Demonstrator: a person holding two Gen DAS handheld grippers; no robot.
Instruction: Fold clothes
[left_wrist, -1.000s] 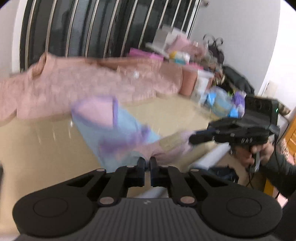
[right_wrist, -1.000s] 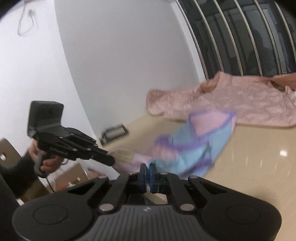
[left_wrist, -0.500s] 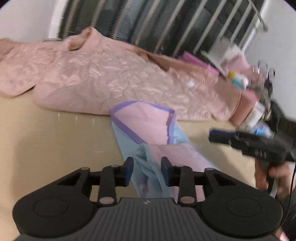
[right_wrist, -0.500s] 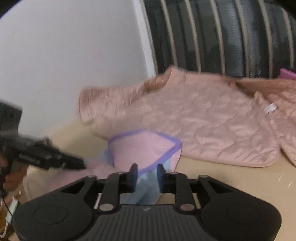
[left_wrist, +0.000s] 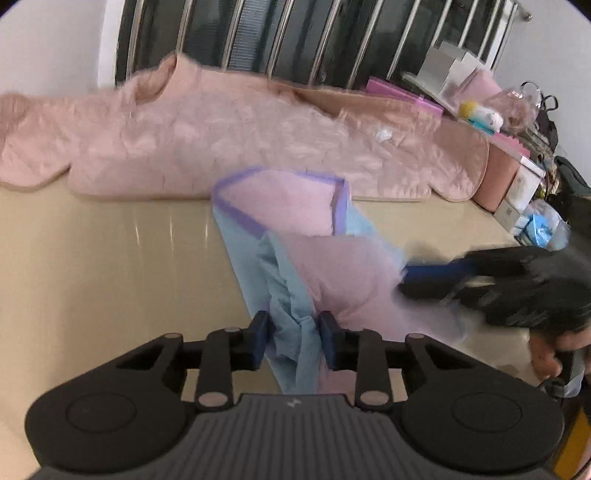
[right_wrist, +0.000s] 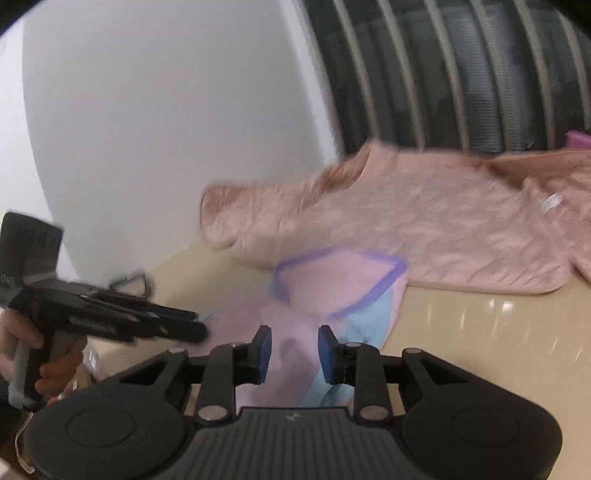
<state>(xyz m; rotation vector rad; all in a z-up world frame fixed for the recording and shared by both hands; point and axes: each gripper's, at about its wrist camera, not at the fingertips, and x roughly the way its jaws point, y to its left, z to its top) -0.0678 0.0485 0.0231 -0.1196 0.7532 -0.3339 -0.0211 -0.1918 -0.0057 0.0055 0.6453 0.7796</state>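
Note:
A small pink and light-blue garment with purple trim lies crumpled on the beige table; it also shows in the right wrist view. My left gripper is open, its jaws on either side of a bunched blue fold of the garment. My right gripper is open over the garment's pink part. The right gripper also appears in the left wrist view at the garment's right edge. The left gripper appears in the right wrist view at the garment's left edge.
A large pink quilted jacket lies spread along the back of the table, also in the right wrist view. Boxes and clutter stand at the back right. A barred window is behind. A white wall is at the left.
Both grippers were shut on the lifted garment a second ago. They have opened and the garment now lies on the table, with both grippers lower and closer to it.

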